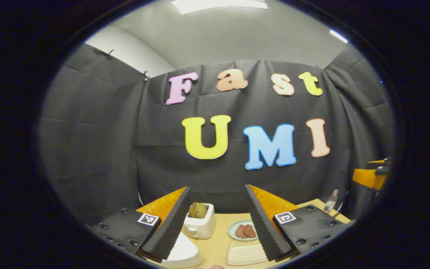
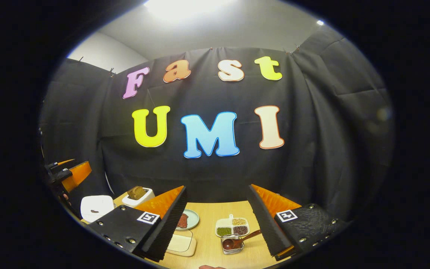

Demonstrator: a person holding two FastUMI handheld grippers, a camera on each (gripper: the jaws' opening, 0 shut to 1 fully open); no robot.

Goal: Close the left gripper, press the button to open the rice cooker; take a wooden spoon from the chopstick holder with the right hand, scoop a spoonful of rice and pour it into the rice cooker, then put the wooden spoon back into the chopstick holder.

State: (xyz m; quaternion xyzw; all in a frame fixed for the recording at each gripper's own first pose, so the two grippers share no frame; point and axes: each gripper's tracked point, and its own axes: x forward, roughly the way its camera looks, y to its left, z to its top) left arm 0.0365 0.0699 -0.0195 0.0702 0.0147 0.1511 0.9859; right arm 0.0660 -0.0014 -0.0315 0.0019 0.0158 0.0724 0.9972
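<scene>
Both tools are held high above the pale wooden bench (image 2: 207,213), spread wide with nothing between their fingers. In the left gripper view, the left tool (image 1: 215,224) frames, left to right, the white rounded rice cooker (image 1: 181,252), a white toaster with bread in its slot (image 1: 200,223), a small round plate of reddish meat (image 1: 242,231) and a pale cutting board (image 1: 243,254). In the right gripper view, the right tool (image 2: 217,224) frames a white divided dish of grains (image 2: 232,226); just in front, the brown wooden spoon (image 2: 237,241) lies tilted in a clear glass chopstick holder (image 2: 231,244).
</scene>
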